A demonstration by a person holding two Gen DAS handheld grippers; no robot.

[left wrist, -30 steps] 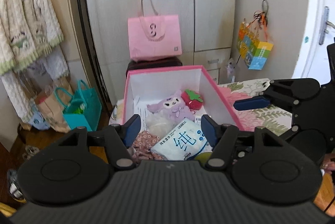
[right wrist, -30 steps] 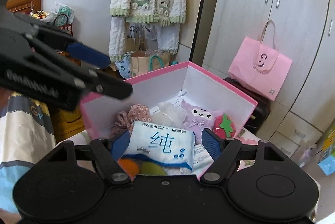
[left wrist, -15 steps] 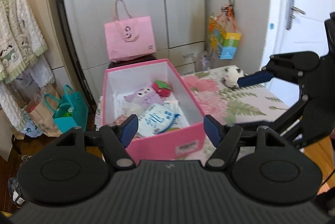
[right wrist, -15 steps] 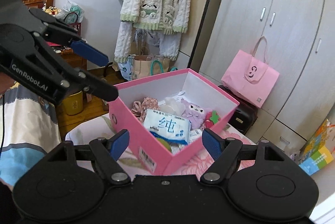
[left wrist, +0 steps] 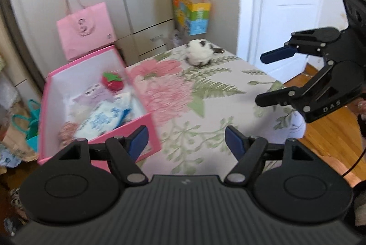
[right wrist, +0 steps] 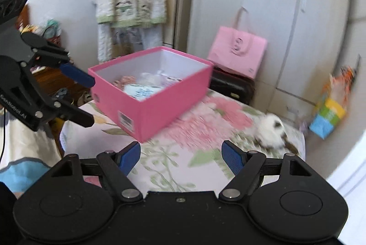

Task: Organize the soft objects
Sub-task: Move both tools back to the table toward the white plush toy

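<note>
A bed with a flowered cover (left wrist: 205, 93) carries the things. At its left edge stands a pink box (left wrist: 146, 128), open at the top. Soft items lie in the box: a wipes pack (left wrist: 103, 118), a purple plush (left wrist: 91, 93) and a red strawberry toy (left wrist: 112, 82).

Near the front, over the cover beside the box's near corner, hangs the left gripper (left wrist: 186, 139). Its jaws stand wide with nothing between them.

Further right, at the far right corner of the bed, lies a white plush (left wrist: 201, 53) with dark patches. It sits alone on the cover, well apart from the box. It looks roundish, and blur hides any long axis.

At the right edge, above the cover, hangs the right gripper (left wrist: 272, 77). Its jaws are also wide and empty. In the right wrist view the plush (right wrist: 270, 130) lies ahead and to the right of that gripper's own jaws (right wrist: 180, 156), and the box (right wrist: 148, 107) lies ahead to the left.

The right gripper looks nearer to the plush than the left, so it is likely the one to fetch it. It would need to swing right and forward toward that corner.
</note>
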